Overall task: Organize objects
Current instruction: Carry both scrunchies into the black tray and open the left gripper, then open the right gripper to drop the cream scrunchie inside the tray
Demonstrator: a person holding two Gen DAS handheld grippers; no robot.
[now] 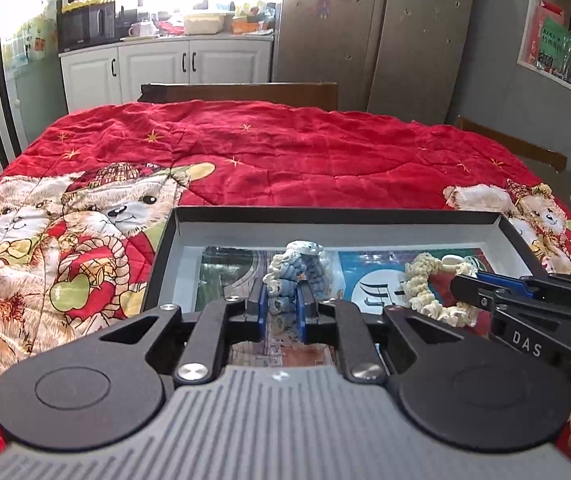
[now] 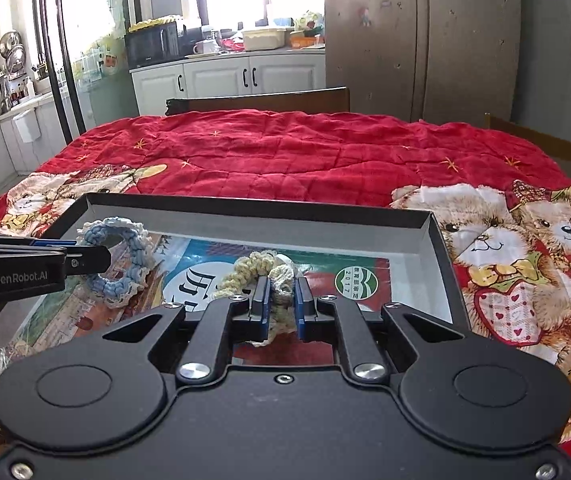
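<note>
Two grippers are working side by side over one shallow box (image 1: 365, 216), each carrying a crocheted ring. Nearest in the left wrist view, the left gripper (image 1: 282, 310) is pinching the blue-and-white ring (image 1: 293, 276) between its blue pads, the yarn bunching up above the fingertips; the ring is hanging low inside the box, just over the printed sheet (image 1: 369, 276) lining the bottom. The right gripper (image 2: 282, 308) is clamping the cream ring (image 2: 253, 270) the same way, its jaws nearly together on the squashed yarn, also low over the sheet and toward the box's right half. Holding each ring by a single edge is probably letting the loop dangle clear so it can be laid flat, and keeping the two apart is likely giving each its own spot. Both rings look close to being set down. Beyond the box, the red teddy-bear quilt (image 2: 305, 152) is covering the worktop, with kitchen cabinets (image 2: 221, 76) farther back.
</note>
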